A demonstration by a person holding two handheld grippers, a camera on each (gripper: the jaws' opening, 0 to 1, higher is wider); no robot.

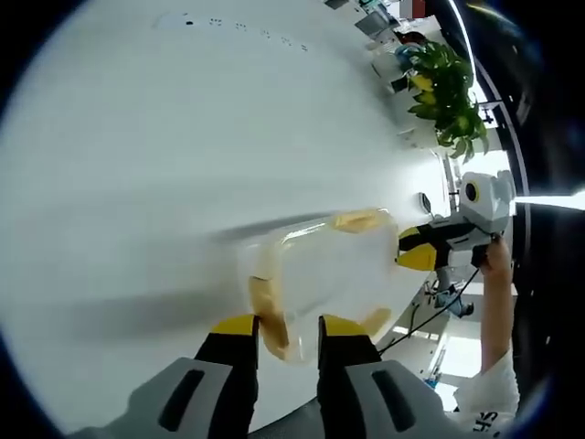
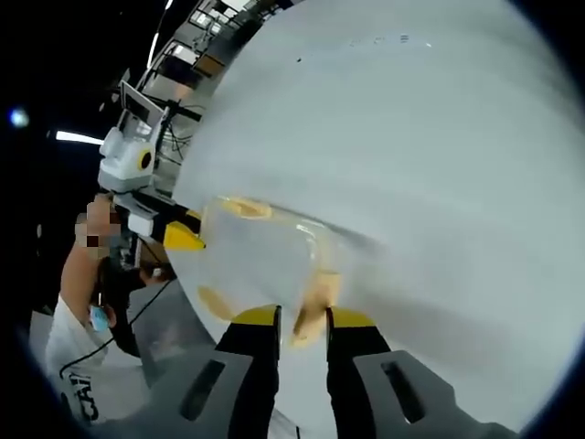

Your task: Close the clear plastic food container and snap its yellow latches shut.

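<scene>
Left claw [image 1: 288,334] sits pinched on a yellow latch [image 1: 267,315] of the clear container [image 1: 320,270] on the white bench [image 1: 164,137]; right claw [image 2: 303,322] nips the opposite latch [image 2: 315,297]. Container's blurry, lid on. Left gripper view catches a plant [image 1: 445,91].

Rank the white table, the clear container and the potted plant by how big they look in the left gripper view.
1. White table, largest by far.
2. Clear container.
3. Potted plant, smallest, though it sits far from the camera, so its true size is unsure.
</scene>
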